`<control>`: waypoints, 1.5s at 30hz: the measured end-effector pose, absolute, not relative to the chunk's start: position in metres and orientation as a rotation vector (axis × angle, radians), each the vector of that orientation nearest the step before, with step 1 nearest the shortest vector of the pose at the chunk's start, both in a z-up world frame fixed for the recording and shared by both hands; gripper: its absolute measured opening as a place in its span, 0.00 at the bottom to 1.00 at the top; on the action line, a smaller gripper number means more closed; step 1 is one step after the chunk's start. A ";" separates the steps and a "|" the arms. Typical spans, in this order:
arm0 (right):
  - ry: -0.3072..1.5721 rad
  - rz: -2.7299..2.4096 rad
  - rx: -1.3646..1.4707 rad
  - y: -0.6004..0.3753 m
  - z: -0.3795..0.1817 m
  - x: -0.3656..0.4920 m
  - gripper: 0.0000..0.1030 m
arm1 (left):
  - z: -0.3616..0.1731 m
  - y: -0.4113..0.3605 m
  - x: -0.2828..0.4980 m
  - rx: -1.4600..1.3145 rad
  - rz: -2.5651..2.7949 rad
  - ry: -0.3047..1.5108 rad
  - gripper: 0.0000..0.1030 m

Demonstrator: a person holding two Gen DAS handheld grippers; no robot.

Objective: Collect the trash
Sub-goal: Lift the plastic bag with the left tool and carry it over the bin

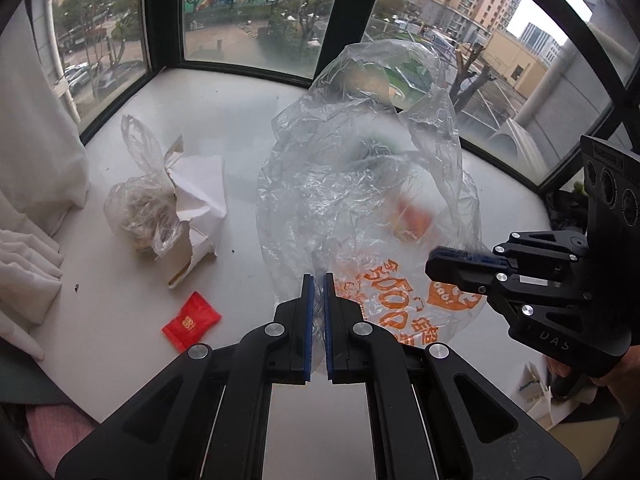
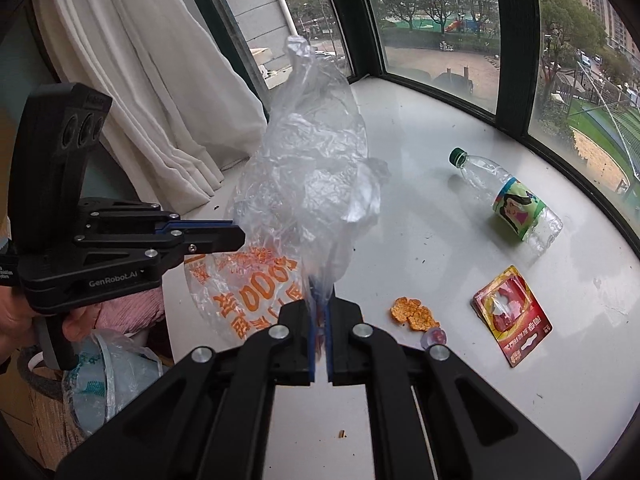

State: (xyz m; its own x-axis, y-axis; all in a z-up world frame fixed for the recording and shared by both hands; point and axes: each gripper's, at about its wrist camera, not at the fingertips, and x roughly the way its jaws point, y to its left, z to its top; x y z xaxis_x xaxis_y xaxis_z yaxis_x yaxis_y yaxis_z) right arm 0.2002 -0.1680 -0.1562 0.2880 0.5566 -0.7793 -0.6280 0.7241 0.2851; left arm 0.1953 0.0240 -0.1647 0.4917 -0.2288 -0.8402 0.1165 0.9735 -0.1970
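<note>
Nearest: left gripper jaws pinched tight on one edge of the clear plastic bag w/ orange print; right gripper jaws likewise clamped on the opposite edge. Looks like the 2 grips are there to spread the mouth so the bag can take trash – bag hangs in the air over the near edge of the white sill, billowing up btw the grippers.

Beyond, on the sill: red sachet near the near edge on the left; orange cracker bits, a small clear cap just beside them, and a red blister card on the right. Further in: tied bag of scraps touching a torn white paper box; empty bottle lying on its side, green cap toward the window. All loose trash not yet collected, prob next into the bag.

Far: curtain at the sill's left end, window glass behind
</note>
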 end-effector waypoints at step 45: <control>1.148 1.280 -0.479 0.071 -0.231 -0.167 0.05 | -0.251 0.182 -0.240 -0.432 0.219 1.220 0.03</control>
State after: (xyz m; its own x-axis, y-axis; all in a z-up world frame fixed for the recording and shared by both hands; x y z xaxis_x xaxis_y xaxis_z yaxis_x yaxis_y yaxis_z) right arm -0.1666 0.0705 -0.2308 -0.1250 0.4912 -0.8620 -0.9101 0.2891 0.2967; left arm -0.2396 0.1818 -0.2506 0.3362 -0.0662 -0.9395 -0.3892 0.8986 -0.2026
